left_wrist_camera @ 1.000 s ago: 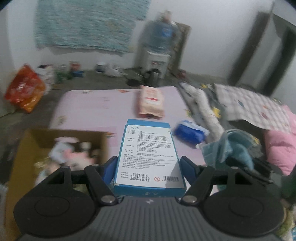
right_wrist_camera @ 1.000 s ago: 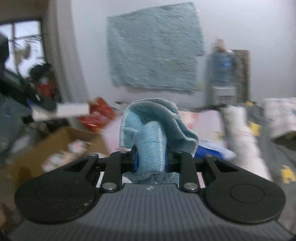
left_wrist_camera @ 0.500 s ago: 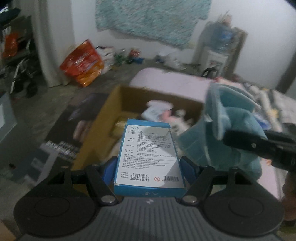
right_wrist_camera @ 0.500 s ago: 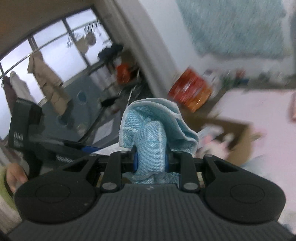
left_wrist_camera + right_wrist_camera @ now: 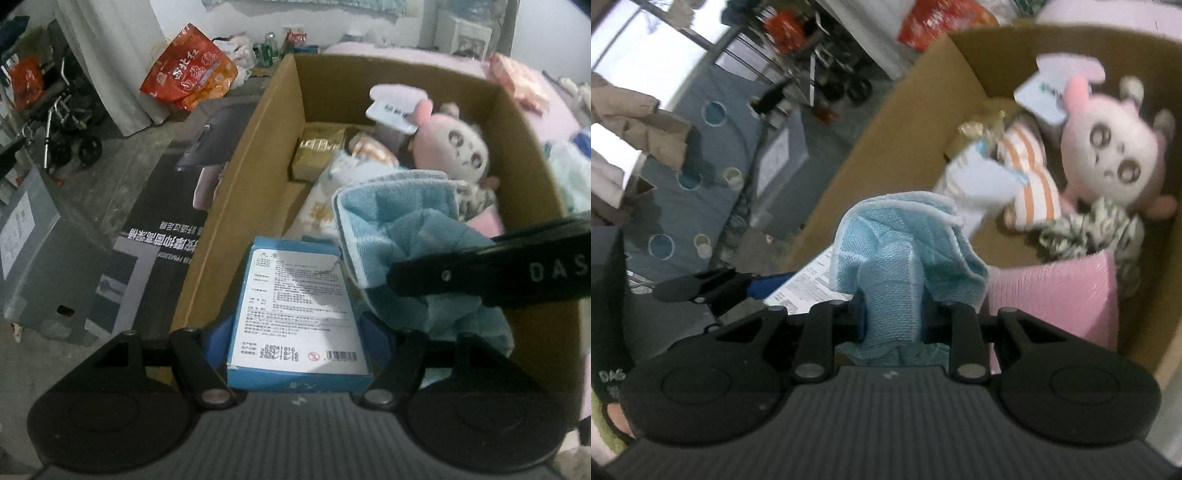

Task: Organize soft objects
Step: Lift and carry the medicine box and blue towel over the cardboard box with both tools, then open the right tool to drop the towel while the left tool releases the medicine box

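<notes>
- Left gripper (image 5: pixel 298 343) is clamped on the blue box (image 5: pixel 299 314), one pad on each long side near the bottom end. Thin card – stiff enough to hold its shape, probably light, but it'd dent if squeezed harder. Gripping the long edges low down looks right to me, since the flat faces would just bow in.
- Right gripper (image 5: pixel 892 317) is pinched nearly closed on a bunched fold of the blue cloth (image 5: pixel 905 251). The rest flops up and over the fingertips. Soft, floppy, weighs next to nothing I'd guess, and the weave gives decent friction, so slipping isn't the worry – a loose corner snagging is.
- Both loads hang over the near end of the cardboard bin (image 5: pixel 258 122), cloth just to the right of the box and overlapping its corner in the left view.
- Ahead of the jaws, in the bin: a pink pack (image 5: pixel 1056 291) closest, then a striped pouch (image 5: pixel 1030 177) and a gold packet (image 5: pixel 320 155).
- Farthest in, a pink plush doll (image 5: pixel 1108 151) with a white tag (image 5: pixel 1052 85) by its head. It's squashy, so landing the cloth on it shouldn't hurt anything.
</notes>
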Tool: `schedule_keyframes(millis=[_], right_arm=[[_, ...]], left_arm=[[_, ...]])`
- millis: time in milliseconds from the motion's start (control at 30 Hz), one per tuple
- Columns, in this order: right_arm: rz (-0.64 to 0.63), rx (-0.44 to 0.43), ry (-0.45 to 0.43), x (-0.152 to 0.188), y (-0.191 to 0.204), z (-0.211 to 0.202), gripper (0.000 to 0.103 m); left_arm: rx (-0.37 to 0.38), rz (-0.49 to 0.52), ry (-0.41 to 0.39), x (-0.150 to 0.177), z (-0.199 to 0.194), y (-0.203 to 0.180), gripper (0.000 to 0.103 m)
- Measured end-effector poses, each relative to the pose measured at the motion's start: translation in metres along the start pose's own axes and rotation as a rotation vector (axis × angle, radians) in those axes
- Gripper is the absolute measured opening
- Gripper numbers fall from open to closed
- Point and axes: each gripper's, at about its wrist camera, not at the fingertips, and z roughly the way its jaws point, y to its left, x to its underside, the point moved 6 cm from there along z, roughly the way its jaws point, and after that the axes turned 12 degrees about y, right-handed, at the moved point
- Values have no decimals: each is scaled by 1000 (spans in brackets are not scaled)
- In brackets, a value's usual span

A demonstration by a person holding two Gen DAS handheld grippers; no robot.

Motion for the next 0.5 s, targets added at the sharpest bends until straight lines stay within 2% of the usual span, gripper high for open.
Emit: schedule_keyframes(millis=[67, 233, 333, 400, 500], right_arm=[[33, 8, 27, 2, -3, 13, 24], [98, 6, 81, 1, -19, 41, 26], [137, -3, 108, 2, -24, 54, 31], [174, 1, 125, 2, -27, 61, 36], [191, -5, 138, 3, -28, 69, 45]], left_arm=[[-25, 24, -4, 2, 4, -1, 74], [-29, 43, 7, 2, 17, 1, 75], [-24, 49, 32, 2, 22, 2, 75], [-24, 46, 44, 3, 23, 5, 83], [-20, 40, 38, 3, 19, 8, 87]])
